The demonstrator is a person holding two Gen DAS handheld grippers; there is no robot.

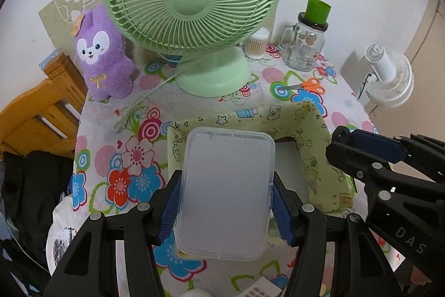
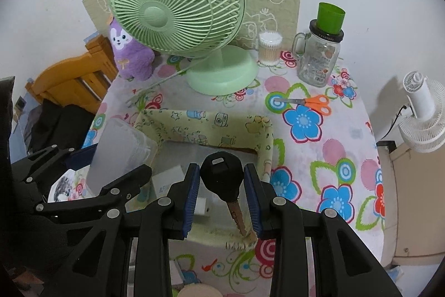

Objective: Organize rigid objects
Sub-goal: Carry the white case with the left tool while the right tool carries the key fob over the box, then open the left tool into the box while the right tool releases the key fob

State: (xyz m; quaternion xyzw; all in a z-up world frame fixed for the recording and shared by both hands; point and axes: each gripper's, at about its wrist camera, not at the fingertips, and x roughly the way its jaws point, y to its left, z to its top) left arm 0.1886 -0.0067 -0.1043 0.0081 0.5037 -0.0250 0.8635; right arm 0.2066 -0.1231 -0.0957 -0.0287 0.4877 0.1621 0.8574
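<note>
1. Plastic box (image 1: 225, 194), frosted and lidded: clamped by its long sides between left gripper (image 1: 226, 206) pads, hanging over fabric bin (image 1: 314, 146).
2. Probably light, stiff, slick-walled; best gripped mid-side, firmly but without crushing.
3. Key (image 2: 222, 177): black head pinched in right gripper (image 2: 222, 195), blade dangling over bin interior.
4. Small, rigid, likely to swivel; best held by the head.
5. Nearby: green fan (image 1: 192, 2), scissors (image 2: 308, 102).
</note>
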